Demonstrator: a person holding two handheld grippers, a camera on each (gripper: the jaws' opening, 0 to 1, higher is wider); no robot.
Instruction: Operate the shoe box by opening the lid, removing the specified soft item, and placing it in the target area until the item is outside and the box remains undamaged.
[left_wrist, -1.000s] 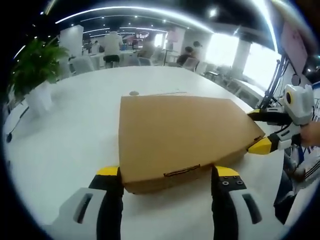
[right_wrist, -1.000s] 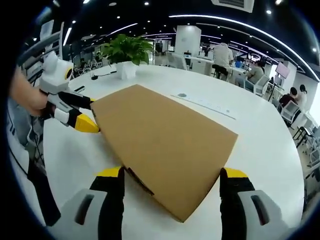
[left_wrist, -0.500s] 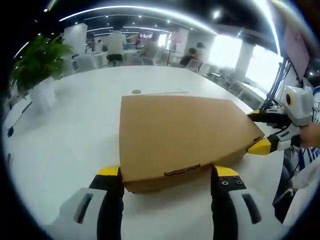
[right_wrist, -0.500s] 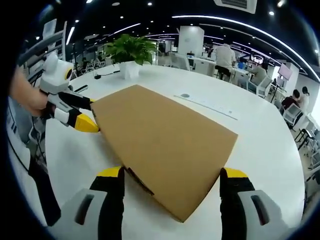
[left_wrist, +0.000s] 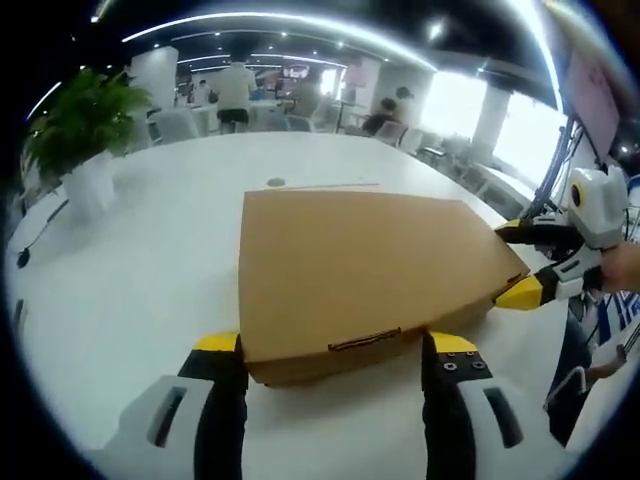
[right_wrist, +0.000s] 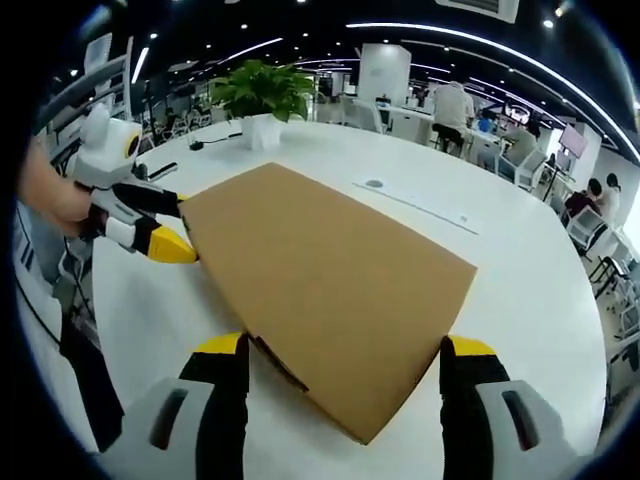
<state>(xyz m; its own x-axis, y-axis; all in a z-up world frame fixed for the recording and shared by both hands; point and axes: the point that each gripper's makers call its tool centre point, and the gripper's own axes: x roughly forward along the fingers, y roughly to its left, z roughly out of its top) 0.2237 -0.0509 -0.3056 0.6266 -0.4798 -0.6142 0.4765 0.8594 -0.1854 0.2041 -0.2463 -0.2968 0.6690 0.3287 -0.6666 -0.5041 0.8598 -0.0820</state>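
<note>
Nothing changed: flat brown cardboard shoe box stays closed mid-frame on white desk; left claw and right claw still apart, straddling its corners

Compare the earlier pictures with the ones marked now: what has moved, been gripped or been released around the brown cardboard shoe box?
Nothing visibly changed. The flat brown cardboard shoe box still lies closed on the white table, the left gripper and right gripper stay open at its two ends, and only the background shifts slightly with the cameras.
</note>
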